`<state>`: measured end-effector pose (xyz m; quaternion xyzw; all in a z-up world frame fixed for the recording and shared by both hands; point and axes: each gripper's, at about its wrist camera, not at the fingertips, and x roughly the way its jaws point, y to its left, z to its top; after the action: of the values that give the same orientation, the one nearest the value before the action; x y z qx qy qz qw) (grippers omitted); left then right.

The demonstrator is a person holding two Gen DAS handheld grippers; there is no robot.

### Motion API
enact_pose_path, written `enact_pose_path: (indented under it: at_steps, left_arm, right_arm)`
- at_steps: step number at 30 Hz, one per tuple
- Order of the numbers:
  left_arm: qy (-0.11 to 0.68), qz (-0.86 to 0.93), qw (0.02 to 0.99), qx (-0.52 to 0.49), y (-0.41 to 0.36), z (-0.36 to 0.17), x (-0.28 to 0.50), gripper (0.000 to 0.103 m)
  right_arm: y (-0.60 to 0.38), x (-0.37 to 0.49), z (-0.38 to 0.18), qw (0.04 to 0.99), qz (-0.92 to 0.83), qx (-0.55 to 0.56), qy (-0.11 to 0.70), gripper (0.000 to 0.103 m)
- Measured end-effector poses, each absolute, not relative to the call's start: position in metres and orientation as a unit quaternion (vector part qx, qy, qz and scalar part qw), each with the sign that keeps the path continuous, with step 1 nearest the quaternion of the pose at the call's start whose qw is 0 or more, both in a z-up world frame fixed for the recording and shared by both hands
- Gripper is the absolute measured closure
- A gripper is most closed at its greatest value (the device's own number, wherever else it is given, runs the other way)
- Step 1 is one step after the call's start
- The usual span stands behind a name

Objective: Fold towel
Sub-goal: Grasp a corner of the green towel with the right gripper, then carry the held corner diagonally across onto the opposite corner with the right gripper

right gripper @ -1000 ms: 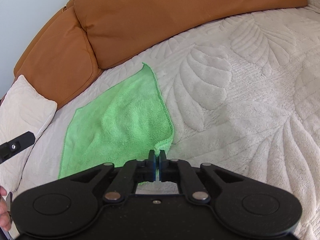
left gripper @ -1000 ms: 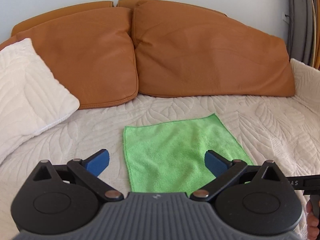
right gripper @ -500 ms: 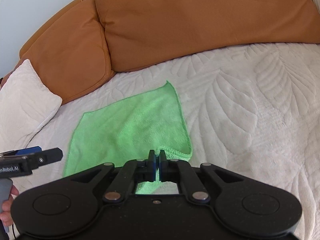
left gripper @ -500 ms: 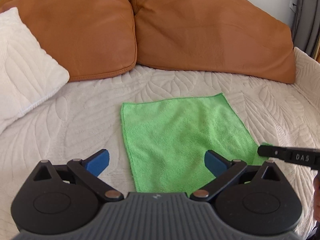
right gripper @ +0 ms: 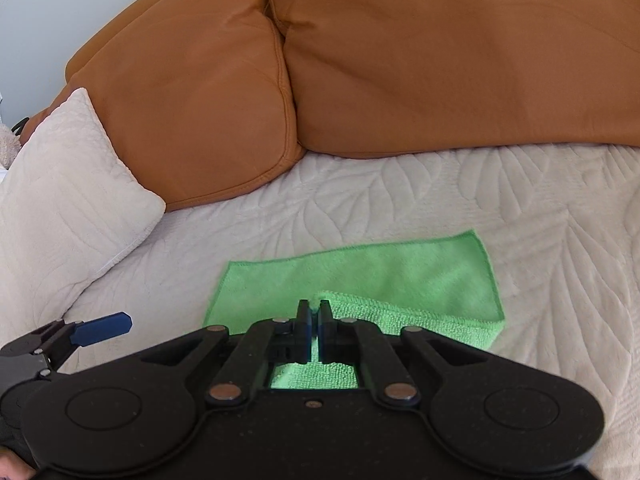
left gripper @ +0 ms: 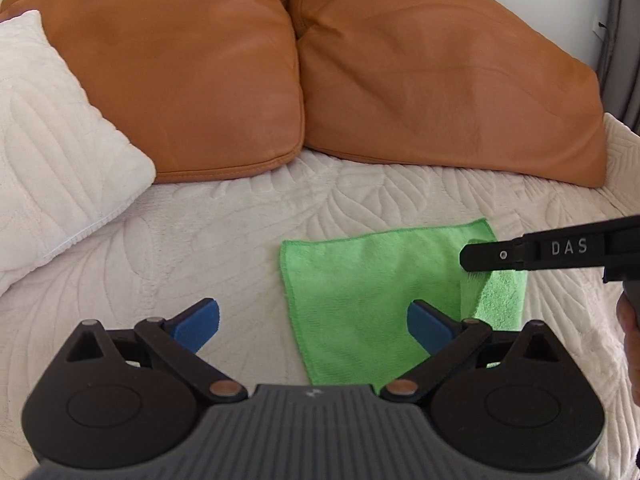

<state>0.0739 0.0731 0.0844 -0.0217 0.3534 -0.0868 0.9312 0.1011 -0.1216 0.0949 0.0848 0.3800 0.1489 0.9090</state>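
1. Towel first: it's the green microfibre one, lying on the quilted white cover of the sofa seat, roughly mid-seat, closer to the front edge than to the back cushions.

2. Right gripper has its jaws pinched tight on a near corner of the towel. That corner is lifted and carried over the rest of the cloth, so there's a doubled-over flap on the right side with its looped underside showing.

3. Left gripper is wide open with nothing in it, blue pads apart, hanging just above the towel's near left corner, which sits between them but isn't touched.

4. Further out: two tan leather cushions line the back edge, and a white quilted pillow leans at the left end. Neither is near the towel.

5. Progress, as I read it: the first fold is underway but not finished. One corner is on its way over, while the far edge and the left side lie flat. Left to do, I'd say: grab the other near corner, lay both down to line up with the far edge, then probably fold again.
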Motion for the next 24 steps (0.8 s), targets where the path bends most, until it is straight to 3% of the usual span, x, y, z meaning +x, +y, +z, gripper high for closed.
enact_pose_path:
  at_steps: [20,24]
  left_arm:
    - [0.358,0.004,0.933,-0.046,0.119,0.087,0.081,0.001]
    - [0.364,-0.006,0.931,-0.028,0.104,0.083,0.082,0.001]
  right_arm:
    - [-0.055,0.163,0.060,0.877,0.212,0.095,0.420,0.101]
    - [-0.054,0.167,0.056,0.876,0.220,0.104,0.415,0.093]
